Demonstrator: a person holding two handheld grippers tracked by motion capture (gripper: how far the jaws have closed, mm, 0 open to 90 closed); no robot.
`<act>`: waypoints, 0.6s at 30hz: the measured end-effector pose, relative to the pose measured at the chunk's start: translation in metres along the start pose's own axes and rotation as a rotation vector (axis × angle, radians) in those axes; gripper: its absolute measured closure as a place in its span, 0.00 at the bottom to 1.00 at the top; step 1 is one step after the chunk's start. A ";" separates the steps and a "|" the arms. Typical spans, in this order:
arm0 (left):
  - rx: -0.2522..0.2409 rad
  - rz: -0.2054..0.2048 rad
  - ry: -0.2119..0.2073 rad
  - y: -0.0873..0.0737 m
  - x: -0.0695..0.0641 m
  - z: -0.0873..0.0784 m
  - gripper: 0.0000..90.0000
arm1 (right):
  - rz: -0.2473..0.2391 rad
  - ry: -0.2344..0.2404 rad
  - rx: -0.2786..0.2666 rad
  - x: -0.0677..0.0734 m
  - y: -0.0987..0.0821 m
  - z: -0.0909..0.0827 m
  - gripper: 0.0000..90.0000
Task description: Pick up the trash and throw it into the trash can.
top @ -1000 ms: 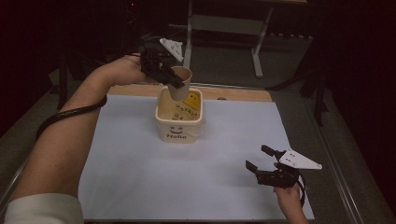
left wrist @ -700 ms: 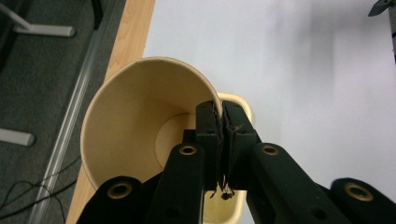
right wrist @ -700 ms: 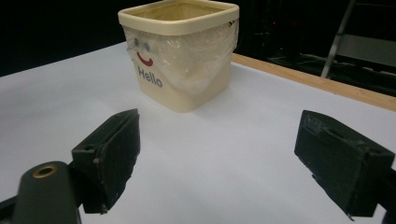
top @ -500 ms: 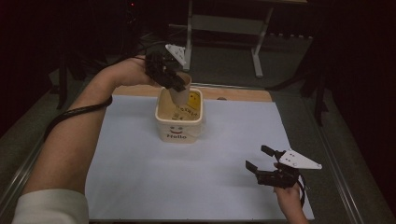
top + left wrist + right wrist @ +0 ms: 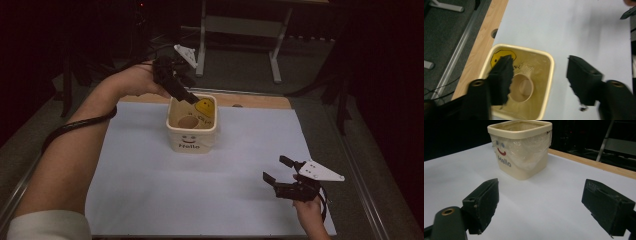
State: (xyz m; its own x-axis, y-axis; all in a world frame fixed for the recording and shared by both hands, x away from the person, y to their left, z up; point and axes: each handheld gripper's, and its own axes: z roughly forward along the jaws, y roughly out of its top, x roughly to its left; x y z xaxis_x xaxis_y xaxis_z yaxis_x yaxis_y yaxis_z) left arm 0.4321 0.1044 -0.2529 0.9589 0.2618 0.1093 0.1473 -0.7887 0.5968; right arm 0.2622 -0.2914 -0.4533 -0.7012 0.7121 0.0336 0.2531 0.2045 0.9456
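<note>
Cup (image 5: 188,122) lies in bin (image 5: 192,140); left gripper (image 5: 184,95) fingers spread (just opening), empty.

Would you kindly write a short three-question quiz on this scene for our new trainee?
1. True or false: the paper cup lies inside the cream bin.
2. Which gripper is above the bin: A) the left gripper, B) the right gripper?
3. What word is printed on the bin's front?

Key:
1. True; it lies on its side on the bottom, free of the fingers.
2. A; its jaws have just been opening and nothing is between them. The right one is open too, low over the white table cover.
3. Hello.
</note>
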 end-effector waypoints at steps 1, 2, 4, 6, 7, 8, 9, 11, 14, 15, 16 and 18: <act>-0.001 -0.011 0.009 -0.001 -0.001 -0.001 0.38 | -0.002 0.000 -0.001 0.000 0.000 0.000 0.16; -0.010 -0.023 0.011 -0.004 -0.002 -0.002 0.36 | 0.000 0.000 -0.001 0.000 0.000 0.000 0.16; -0.011 -0.041 0.020 -0.007 -0.003 -0.003 0.32 | -0.003 0.000 0.000 0.000 0.000 0.000 0.16; -0.016 -0.054 0.023 -0.012 -0.005 -0.005 0.27 | -0.004 0.000 -0.001 0.000 0.000 0.000 0.16; -0.013 -0.059 0.021 -0.014 -0.006 -0.005 0.26 | -0.004 0.000 0.000 0.000 0.000 0.000 0.16; -0.011 -0.060 0.020 -0.016 -0.007 -0.006 0.22 | -0.005 0.000 -0.001 0.000 0.000 0.000 0.16; -0.011 -0.060 0.020 -0.018 -0.008 -0.006 0.22 | -0.005 0.000 -0.001 0.000 0.000 0.000 0.16; -0.019 -0.065 0.014 -0.023 -0.011 -0.007 0.21 | -0.003 0.001 -0.001 0.000 0.000 0.001 0.16; -0.031 -0.084 0.029 -0.031 -0.016 -0.006 0.18 | -0.005 0.003 -0.001 0.001 0.001 0.001 0.16; -0.030 -0.090 0.014 -0.034 -0.016 -0.006 0.15 | -0.006 0.003 -0.003 0.002 0.001 0.001 0.16; -0.036 -0.093 0.001 -0.037 -0.017 -0.005 0.11 | -0.005 0.003 -0.001 0.002 0.001 0.001 0.16; -0.036 -0.092 0.006 -0.044 -0.021 -0.004 0.09 | -0.003 0.005 0.000 0.002 0.001 0.001 0.16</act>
State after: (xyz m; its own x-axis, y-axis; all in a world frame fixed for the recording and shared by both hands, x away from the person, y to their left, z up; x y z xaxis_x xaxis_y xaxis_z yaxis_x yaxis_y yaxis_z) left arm 0.4049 0.1361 -0.2788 0.9404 0.3352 0.0575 0.2254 -0.7409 0.6326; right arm 0.2616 -0.2889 -0.4522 -0.7050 0.7084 0.0323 0.2511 0.2067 0.9456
